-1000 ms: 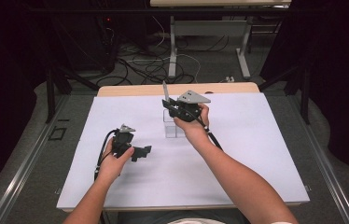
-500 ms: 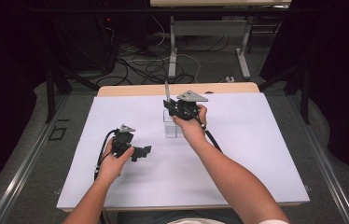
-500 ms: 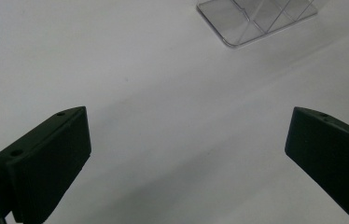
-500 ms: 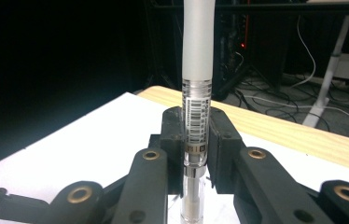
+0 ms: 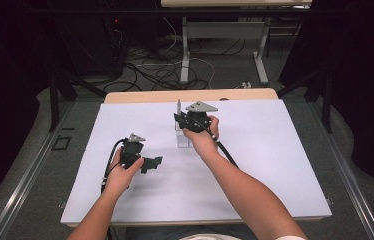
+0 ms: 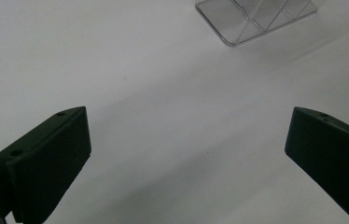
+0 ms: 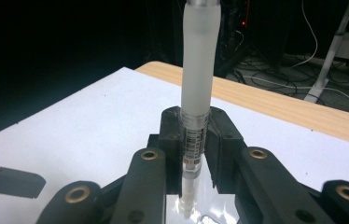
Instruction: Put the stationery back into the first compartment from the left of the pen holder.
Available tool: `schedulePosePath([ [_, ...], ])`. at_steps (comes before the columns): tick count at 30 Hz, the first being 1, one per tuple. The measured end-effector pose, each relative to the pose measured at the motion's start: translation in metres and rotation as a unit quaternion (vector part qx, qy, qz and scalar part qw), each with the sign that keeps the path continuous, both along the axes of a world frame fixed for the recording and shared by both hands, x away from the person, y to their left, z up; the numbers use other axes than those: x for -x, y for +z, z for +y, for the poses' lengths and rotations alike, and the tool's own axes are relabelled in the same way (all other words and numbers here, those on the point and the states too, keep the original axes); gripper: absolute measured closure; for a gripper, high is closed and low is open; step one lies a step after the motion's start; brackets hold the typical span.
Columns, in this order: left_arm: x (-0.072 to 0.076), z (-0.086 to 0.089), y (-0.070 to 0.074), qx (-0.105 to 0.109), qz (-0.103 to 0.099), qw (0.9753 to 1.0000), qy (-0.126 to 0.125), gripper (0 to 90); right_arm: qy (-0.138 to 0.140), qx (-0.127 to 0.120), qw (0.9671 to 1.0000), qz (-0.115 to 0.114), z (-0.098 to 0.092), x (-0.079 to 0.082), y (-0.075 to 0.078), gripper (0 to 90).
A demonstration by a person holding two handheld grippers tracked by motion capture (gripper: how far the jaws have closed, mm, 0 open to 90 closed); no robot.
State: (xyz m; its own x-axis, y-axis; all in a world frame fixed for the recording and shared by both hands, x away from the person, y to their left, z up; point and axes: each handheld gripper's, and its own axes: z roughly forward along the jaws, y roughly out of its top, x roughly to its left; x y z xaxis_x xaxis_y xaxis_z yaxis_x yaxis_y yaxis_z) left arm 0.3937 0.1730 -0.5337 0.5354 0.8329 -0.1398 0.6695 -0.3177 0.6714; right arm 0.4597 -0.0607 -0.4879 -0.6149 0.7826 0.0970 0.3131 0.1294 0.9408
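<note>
My right gripper (image 5: 181, 120) is shut on a frosted white pen (image 7: 199, 84) and holds it upright, tip down, over a clear plastic holder (image 5: 183, 139) on the white sheet. In the right gripper view the pen's tip (image 7: 186, 205) hangs just above the holder's clear rim (image 7: 212, 215). My left gripper (image 5: 154, 162) rests low on the sheet to the left, open, with nothing between its jaws. Ahead of it in the left gripper view stands the clear holder (image 6: 255, 18), well apart.
A white sheet (image 5: 275, 155) covers most of the table; its wooden far edge (image 5: 145, 96) shows behind. Cables and table legs (image 5: 185, 50) lie on the floor beyond. A black cable (image 5: 227, 155) trails along the right forearm.
The right gripper with the pen has shifted slightly to the right and the pen stands more upright over the holder. The left gripper has stayed put.
</note>
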Motion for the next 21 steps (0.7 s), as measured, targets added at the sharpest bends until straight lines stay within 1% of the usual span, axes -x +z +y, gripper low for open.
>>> schedulePosePath([
  [1,0.000,0.000,0.000,0.000,0.000,1.0000,0.000,0.3,0.000,0.008,1.0000,0.002,0.000,0.001,0.000,76.6],
  [2,0.000,0.000,0.000,0.000,0.000,1.0000,0.000,0.3,-0.001,0.006,1.0000,-0.001,0.000,0.001,0.000,74.3],
  [3,0.000,0.000,0.000,0.000,0.000,1.0000,0.000,0.3,-0.003,0.009,0.9999,-0.010,0.000,0.001,0.001,69.1],
  [4,0.000,0.000,0.000,-0.001,0.000,1.0000,0.000,0.3,-0.009,0.012,0.9998,-0.015,0.000,0.001,0.002,64.2],
  [8,0.000,0.000,0.000,-0.004,0.002,1.0000,0.001,0.3,-0.013,0.013,0.9997,-0.018,-0.004,0.004,0.007,50.5],
  [9,0.000,0.000,0.000,-0.004,0.002,1.0000,0.001,0.3,-0.015,0.021,0.9996,-0.011,-0.006,0.005,0.009,48.6],
  [10,0.000,0.000,0.000,-0.002,0.001,1.0000,0.001,0.3,-0.011,0.010,0.9998,-0.014,-0.008,0.005,0.009,47.5],
  [11,0.000,0.000,0.000,-0.001,0.001,1.0000,0.001,0.3,-0.007,0.006,0.9998,-0.015,-0.010,0.006,0.011,46.8],
  [13,0.000,0.000,0.000,-0.001,0.000,1.0000,0.001,0.3,-0.009,0.004,0.9996,-0.025,-0.016,0.010,0.013,45.0],
  [15,0.000,0.000,0.000,-0.003,0.000,1.0000,0.002,0.3,-0.004,0.002,0.9996,-0.028,-0.022,0.014,0.015,42.7],
  [17,0.000,0.000,0.000,-0.003,0.001,1.0000,0.000,0.3,-0.004,0.010,0.9995,-0.030,-0.028,0.018,0.017,39.9],
  [20,0.001,-0.001,0.000,-0.004,-0.001,1.0000,-0.001,0.3,-0.004,0.020,0.9993,-0.030,-0.035,0.025,0.018,30.9],
  [21,0.001,-0.001,0.000,-0.004,0.000,1.0000,-0.002,0.3,-0.004,0.030,0.9992,-0.028,-0.038,0.028,0.019,29.3],
])
